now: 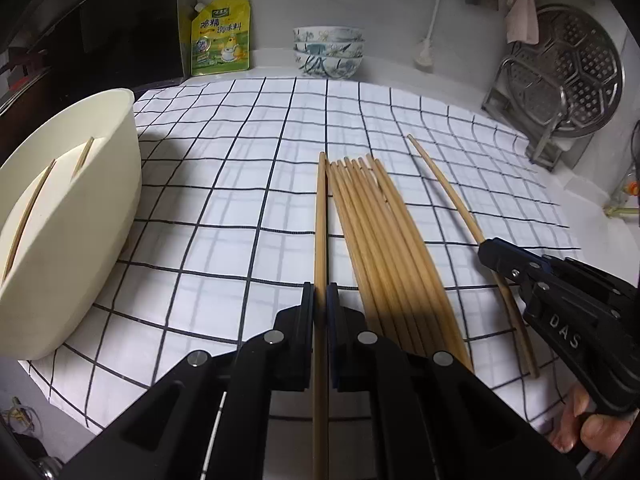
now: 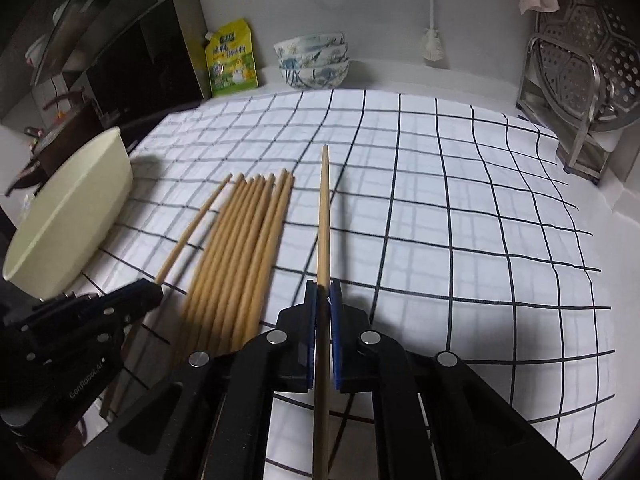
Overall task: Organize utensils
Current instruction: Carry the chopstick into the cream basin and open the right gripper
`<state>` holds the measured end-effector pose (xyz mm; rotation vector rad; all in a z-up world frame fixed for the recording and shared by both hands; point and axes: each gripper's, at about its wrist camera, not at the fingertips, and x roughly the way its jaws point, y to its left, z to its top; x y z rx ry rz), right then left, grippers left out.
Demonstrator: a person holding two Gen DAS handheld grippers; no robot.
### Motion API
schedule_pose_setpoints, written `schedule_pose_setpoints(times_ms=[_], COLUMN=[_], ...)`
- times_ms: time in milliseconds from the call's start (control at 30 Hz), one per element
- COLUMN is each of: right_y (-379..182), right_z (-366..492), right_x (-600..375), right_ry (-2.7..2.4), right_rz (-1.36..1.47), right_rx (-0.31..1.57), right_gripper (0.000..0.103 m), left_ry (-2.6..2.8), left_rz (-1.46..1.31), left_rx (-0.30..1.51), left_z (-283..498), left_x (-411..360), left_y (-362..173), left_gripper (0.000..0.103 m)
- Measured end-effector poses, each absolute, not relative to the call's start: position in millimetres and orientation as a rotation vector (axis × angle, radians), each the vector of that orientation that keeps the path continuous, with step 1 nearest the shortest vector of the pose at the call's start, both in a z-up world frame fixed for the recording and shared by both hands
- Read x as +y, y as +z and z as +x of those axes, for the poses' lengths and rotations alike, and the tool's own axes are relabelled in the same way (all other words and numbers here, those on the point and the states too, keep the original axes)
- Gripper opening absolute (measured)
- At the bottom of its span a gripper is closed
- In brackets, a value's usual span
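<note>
L gripper (image 1: 320,304) pinching single chopstick (image 1: 320,216), jaws pressed onto it, stick running fwd along fingers, tip away from camera. R gripper (image 2: 323,300) likewise clamped on own chopstick (image 2: 324,216), same fwd axis. Remaining bundle (image 1: 376,240) lies flat on checked cloth (image 1: 224,184) btw the two tools, long axes roughly parallel to held sticks. Cream holder (image 1: 72,216) sits left of bundle, two sticks already inside; L hand clearly nearer, R well apart. Judgement: L stick likely goes in first, needs swing left & tip-down into opening
</note>
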<state>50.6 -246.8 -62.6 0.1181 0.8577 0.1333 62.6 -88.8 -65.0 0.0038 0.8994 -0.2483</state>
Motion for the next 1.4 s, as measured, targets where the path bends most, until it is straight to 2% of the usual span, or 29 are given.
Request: schedule_pose_setpoints(times_ms=[300,633,967,1333,1400], right_y=[-12.0,41.5,21.2,-15.7,-14.6], right_z=[43.7,88.2,133.4,145.2,143.9], right_x=[-200.1,-77.0,36.5,52.6,48.6], right_ry=[0.203,0.406,0.544,0.513,0.501], right_rz=[0.220,0.164,0.071,0.041,0.039], right_rx=[0.734,0.682,0.816,0.929,0.917], right_gripper=[0.006,0.006,0.006,0.007,0.013], left_ry=[-0.286,-0.123,0.030,0.043,0.049], left_rz=[-0.063,-0.117,-0.123,-0.161,-0.174], left_rx=[0.783,0.683,0.752,0.859,0.863], left_z=[56.9,77.0,98.6,111.3,111.3], left_x=[-35.1,90.9,177.5,190.9,194.0], left_y=[-5.0,49.8,20.6,-17.7,-18.7], left_gripper=[0.007,0.007,0.007,0.008,0.013])
